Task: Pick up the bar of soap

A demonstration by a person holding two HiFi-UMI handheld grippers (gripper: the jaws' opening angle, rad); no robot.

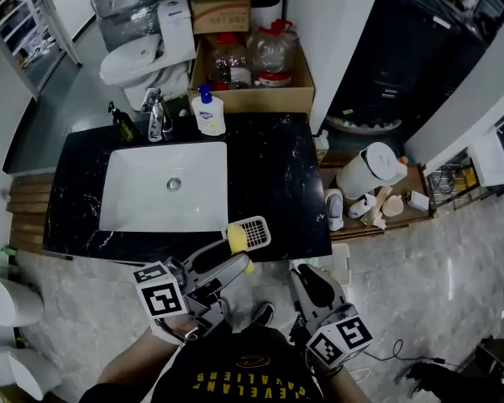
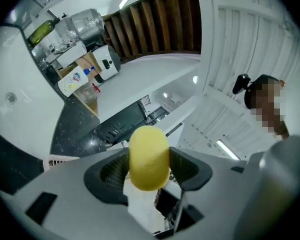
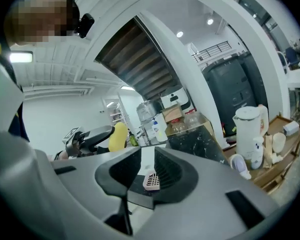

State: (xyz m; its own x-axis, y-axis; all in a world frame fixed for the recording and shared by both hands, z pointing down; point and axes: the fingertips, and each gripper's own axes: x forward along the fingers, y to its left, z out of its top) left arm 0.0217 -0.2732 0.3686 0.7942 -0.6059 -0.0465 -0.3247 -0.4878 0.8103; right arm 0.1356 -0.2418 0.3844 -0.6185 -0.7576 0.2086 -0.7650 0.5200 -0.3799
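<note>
The left gripper point(image 1: 228, 263) is gripping the yellow bar of soap point(image 2: 148, 156) between its two pads. The bar is standing on edge and bulging out past the fingertips. It is being held in the air just short of the pale slotted soap dish point(image 1: 254, 232), which is sitting beyond the fingertips at the near edge of the black counter point(image 1: 277, 183). The right gripper point(image 3: 147, 171) is hanging alongside with its jaws a narrow gap apart and nothing between them. The dish is showing beyond that gap.
</note>
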